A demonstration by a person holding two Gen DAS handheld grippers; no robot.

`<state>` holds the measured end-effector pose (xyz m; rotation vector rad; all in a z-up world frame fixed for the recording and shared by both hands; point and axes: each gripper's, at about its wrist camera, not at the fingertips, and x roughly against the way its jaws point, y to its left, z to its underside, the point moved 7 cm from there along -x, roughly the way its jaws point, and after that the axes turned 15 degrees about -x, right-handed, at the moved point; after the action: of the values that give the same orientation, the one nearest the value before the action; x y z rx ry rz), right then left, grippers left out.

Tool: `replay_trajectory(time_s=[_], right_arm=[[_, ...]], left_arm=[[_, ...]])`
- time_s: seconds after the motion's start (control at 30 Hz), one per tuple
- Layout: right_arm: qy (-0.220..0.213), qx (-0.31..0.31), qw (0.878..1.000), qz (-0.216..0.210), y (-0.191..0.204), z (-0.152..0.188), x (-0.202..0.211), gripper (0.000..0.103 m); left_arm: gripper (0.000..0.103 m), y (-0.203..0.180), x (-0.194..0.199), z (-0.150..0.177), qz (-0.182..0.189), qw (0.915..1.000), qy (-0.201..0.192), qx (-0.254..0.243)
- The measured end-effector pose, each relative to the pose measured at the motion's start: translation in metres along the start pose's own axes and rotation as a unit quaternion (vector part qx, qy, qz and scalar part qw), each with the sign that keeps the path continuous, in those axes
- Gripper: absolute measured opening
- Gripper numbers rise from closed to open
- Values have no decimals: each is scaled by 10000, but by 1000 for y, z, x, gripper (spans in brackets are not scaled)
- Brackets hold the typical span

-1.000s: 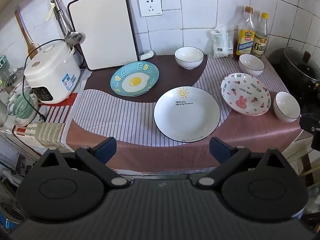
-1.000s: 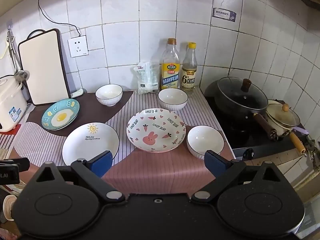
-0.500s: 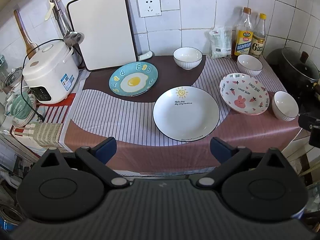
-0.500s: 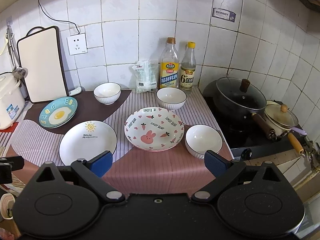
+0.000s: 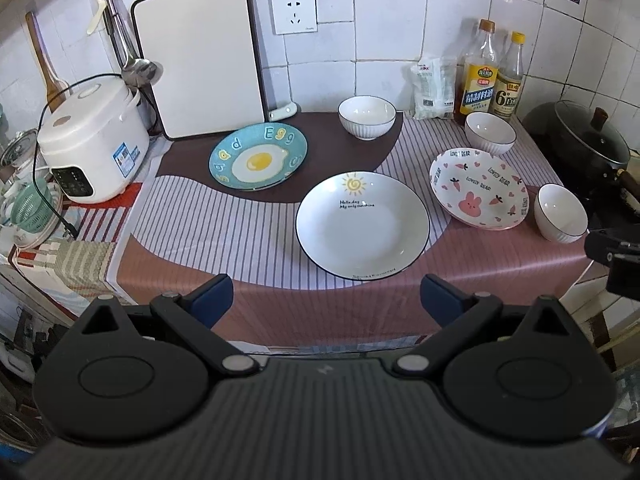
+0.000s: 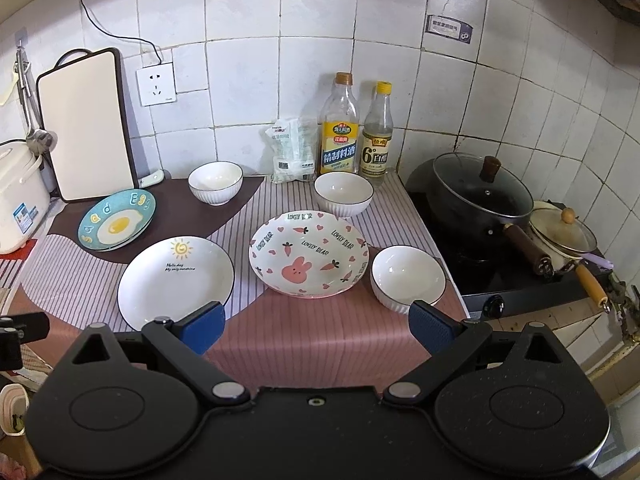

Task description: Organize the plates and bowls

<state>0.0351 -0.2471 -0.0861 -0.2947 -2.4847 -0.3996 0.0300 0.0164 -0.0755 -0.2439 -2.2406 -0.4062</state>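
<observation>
Three plates lie on the counter: a blue egg plate at the back left, a white sun plate in the middle, and a pink rabbit plate to its right. Three white bowls stand apart: one at the back, one by the bottles, one at the front right. My left gripper is open and empty, before the counter's front edge. My right gripper is open and empty, over the front edge.
A rice cooker and a leaning cutting board stand at the left. Two bottles and a bag line the back wall. A lidded black pan sits on the stove at the right.
Both grippers have drawn back and risen slightly, so the counter looks a little farther off. Nothing on the counter has moved.
</observation>
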Motion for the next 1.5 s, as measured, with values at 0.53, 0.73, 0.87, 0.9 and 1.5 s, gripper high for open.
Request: replay_trajectory(time_s=[0.53,0.73,0.87,0.9,1.5], right_arm=[[-51,41,9999,77,-1,11,-3,100],[-215,163,9996,88,-1,14,-1,100],[-267,114,9995,79,-1,13,0,100],[-269,103,9996,53,-2,13,0,100],[-557,248,9970,-476,5,16,-4,100]], left_arm=[[101,-2,1,10,-56,9998,-194,6],[101,-3,1,11,1,9997,-233,19],[101,-1,-1,12,-102,9995,-295,-42],[101,0,-2,13,-107,9995,-284,-40],[102,19,-12,20,-213,9996,-131,100]])
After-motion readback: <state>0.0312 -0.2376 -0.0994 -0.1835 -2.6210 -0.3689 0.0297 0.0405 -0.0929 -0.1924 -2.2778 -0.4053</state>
